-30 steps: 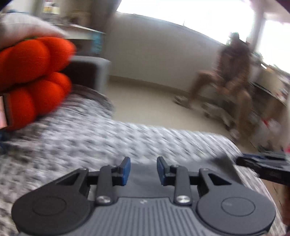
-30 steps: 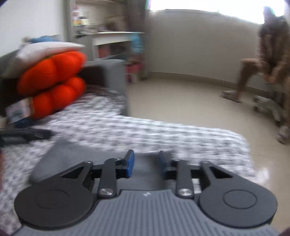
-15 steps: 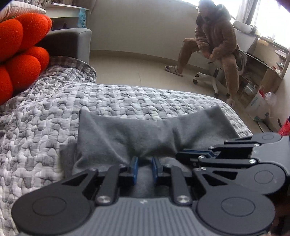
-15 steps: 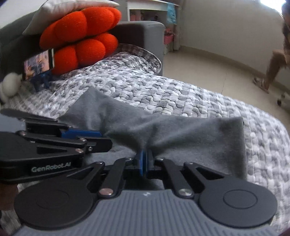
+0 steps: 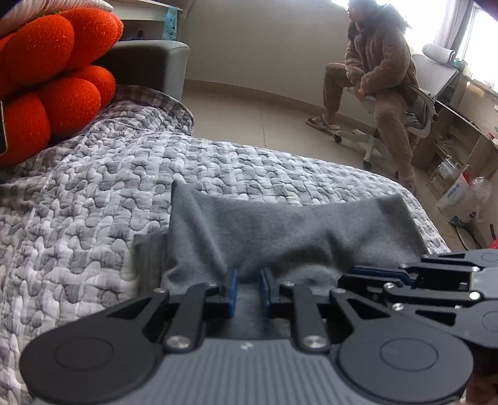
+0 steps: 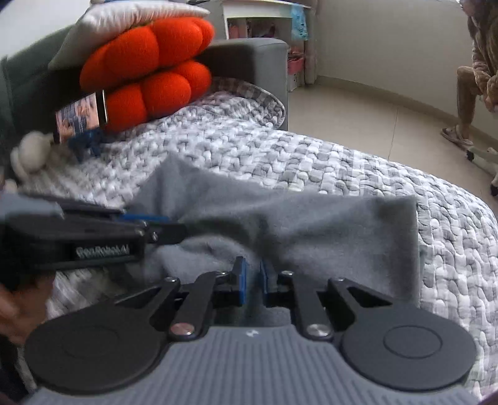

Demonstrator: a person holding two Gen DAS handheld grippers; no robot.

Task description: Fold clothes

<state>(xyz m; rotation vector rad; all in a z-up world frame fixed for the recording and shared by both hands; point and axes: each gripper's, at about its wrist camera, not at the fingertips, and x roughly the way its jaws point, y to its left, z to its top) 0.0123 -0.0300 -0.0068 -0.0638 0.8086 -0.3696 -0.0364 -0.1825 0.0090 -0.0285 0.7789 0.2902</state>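
A grey fleece garment lies in a folded band across the quilted bedspread. My left gripper is at its near edge, blue pads narrowly apart with a bunched ridge of cloth pinched between them. Beside it on the right is my right gripper, seen side-on. In the right wrist view the garment fans out from my right gripper. Its jaws are opening, and the cloth sits loose in the gap between the pads. My left gripper reaches in from the left, a hand behind it.
Orange cushions and a white pillow are stacked at the head of the bed against a grey armrest. A person sits on an office chair across the tiled floor. The bed's far edge drops off beyond the garment.
Both grippers came down onto the garment's near edge and closed on it. The right pads, tight together half a second ago, now stand slightly apart. The left gripper holds still.
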